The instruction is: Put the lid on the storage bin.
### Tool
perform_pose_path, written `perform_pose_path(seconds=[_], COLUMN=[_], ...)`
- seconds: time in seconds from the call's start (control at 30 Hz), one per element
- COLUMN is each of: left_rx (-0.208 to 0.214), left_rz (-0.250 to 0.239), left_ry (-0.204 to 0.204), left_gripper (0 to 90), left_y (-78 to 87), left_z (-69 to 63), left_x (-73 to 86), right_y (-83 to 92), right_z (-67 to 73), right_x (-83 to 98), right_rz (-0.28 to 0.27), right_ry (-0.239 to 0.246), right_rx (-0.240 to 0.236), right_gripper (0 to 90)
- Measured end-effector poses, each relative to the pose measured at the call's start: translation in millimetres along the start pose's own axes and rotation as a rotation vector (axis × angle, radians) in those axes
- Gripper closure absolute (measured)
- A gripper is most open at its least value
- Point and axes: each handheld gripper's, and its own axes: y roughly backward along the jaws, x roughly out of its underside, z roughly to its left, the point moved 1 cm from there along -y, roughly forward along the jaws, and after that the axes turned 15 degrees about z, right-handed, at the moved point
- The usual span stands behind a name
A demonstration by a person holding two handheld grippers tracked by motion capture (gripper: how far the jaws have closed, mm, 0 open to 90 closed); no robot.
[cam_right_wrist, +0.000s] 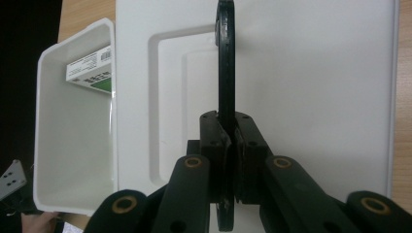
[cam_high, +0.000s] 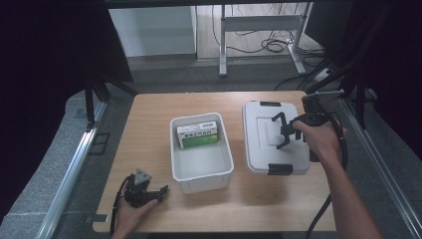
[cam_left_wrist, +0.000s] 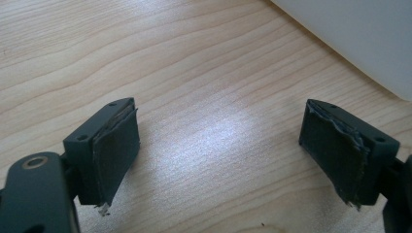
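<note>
A white lid [cam_high: 261, 144] with a black latch at each end lies flat on the right half of the table. My right gripper [cam_high: 284, 130] hovers over its middle, shut on the lid's thin black handle [cam_right_wrist: 226, 58], which stands edge-on between the pads in the right gripper view. The lid [cam_right_wrist: 316, 97] spreads out below the right gripper [cam_right_wrist: 227, 121]. An open white bin [cam_high: 201, 181] stands at the centre with a green and white box [cam_high: 197, 134] lying in its far end. My left gripper [cam_high: 154, 191] rests at the front left, open, and nothing lies between its fingers [cam_left_wrist: 116, 150].
The bin [cam_right_wrist: 73, 145] and its box [cam_right_wrist: 90, 73] sit just beside the lid's edge. The bin's white wall [cam_left_wrist: 369, 39] rises close to the left gripper [cam_left_wrist: 221, 150]. Bare wood [cam_left_wrist: 194, 73] lies under the left gripper. Table legs and cables stand on the floor beyond the far edge.
</note>
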Motion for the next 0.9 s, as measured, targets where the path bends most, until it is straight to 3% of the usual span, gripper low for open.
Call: perform_pose_path(seconds=[0.7,0.9], left_rx=[0.000,0.001], left_rz=[0.002,0.002], left_ry=[-0.002,-0.002], left_gripper=[14.4,14.4], left_y=[0.4,0.3], left_z=[0.2,0.2], left_x=[0.5,0.5], right_y=[22.9,20.4], right_z=[50.5,68.5], right_x=[9.1,9.7], right_rz=[-0.024,-0.019], right_ry=[0.084,0.117], right_rx=[-0.053,-0.074], right_gripper=[84.8,84.8])
